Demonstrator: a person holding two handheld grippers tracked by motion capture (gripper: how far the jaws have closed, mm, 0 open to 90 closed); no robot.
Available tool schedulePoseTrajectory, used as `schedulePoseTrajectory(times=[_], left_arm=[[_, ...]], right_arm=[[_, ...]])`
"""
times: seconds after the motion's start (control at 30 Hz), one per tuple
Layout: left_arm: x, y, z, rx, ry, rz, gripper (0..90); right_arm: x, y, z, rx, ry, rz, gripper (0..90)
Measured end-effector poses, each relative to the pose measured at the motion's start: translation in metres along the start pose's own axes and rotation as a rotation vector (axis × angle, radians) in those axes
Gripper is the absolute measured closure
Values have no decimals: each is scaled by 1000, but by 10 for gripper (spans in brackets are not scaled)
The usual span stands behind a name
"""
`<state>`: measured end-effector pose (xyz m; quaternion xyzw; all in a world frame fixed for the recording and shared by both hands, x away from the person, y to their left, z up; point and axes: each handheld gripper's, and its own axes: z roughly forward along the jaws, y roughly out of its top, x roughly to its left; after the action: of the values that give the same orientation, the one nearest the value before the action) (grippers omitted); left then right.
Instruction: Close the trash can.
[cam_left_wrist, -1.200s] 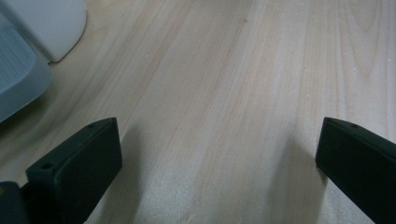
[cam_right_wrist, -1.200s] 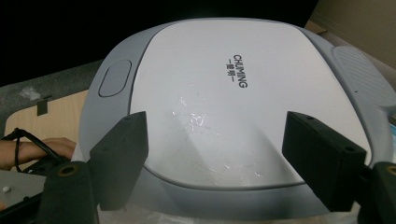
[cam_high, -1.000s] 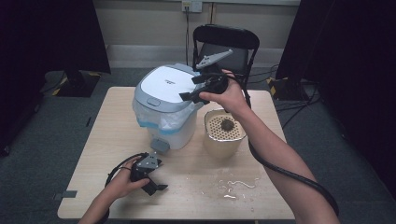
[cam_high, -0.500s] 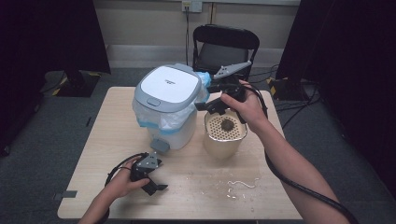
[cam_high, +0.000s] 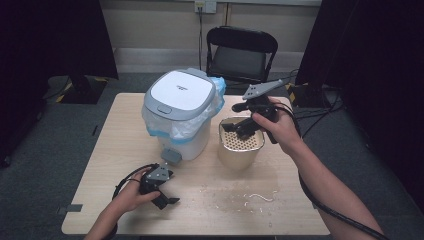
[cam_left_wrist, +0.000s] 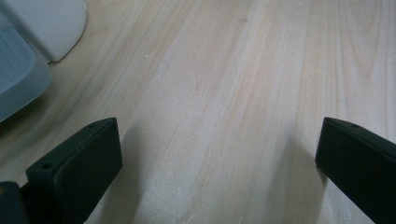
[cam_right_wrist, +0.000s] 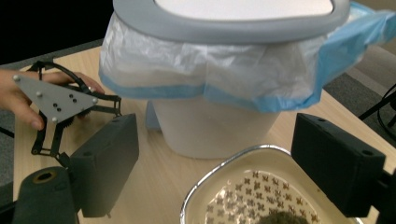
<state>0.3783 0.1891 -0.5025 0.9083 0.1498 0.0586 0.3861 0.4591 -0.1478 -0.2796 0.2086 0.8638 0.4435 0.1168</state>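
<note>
We rest our left gripper (cam_high: 159, 186) on the table (cam_high: 120, 130) near its front edge, fingers (cam_left_wrist: 79, 161) spread wide over bare wood with nothing between them. To its right stands the bin (cam_high: 181, 114), lid shut, a white and blue bag folded over its rim; what lies inside is hidden. Right again sits the perforated bowl (cam_high: 240, 145), with a dark clump at the bottom edge of the right gripper view, cut off and hard to make out. Our right gripper (cam_high: 244, 127) hovers above the bowl, fingers (cam_right_wrist: 108, 161) released. A second ago it hung by the bin's lid; now it is over the bowl. Pale scraps (cam_high: 255, 196) lie in front.
</note>
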Motion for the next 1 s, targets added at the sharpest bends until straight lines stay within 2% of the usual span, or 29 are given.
schedulePoseTrajectory(times=[0.3,0.73,1.0], left_arm=[[0,0,0,1,0,0,0],[0,0,0,1,-1,-3,0],[0,0,0,0,-2,-5,0]], right_arm=[[0,-26,-8,15,1,0,147],[-4,-60,-21,32,0,33,147],[-5,-88,-26,48,7,54,147]])
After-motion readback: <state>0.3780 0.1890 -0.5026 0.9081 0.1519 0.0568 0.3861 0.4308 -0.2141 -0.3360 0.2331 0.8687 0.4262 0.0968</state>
